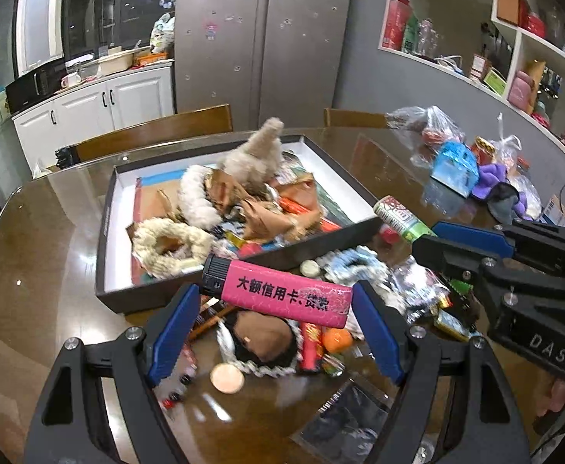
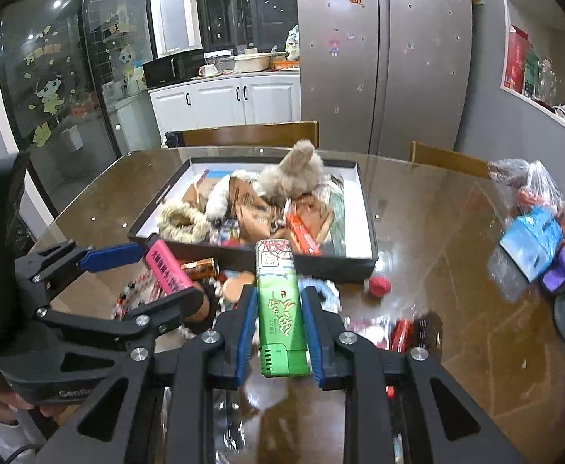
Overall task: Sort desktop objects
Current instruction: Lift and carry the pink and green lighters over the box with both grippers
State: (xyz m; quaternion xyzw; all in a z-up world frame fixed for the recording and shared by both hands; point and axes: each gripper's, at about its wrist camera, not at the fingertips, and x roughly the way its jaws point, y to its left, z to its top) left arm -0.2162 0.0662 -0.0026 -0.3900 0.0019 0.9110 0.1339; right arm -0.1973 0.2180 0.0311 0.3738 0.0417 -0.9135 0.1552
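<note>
Because the pink lighter (image 1: 278, 294) is pinched lengthwise, end to end, between the left gripper's (image 1: 276, 324) wide-set pads above the table clutter, near the dark box (image 1: 321, 249), it could pivot and drop, whereas the right gripper (image 2: 278, 321) clamps the green lighter (image 2: 280, 309) narrowly.

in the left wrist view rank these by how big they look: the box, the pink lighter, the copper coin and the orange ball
1. Box.
2. Pink lighter, though enlarged by nearness to the camera.
3. Copper coin and orange ball look alike; unranked.
</note>
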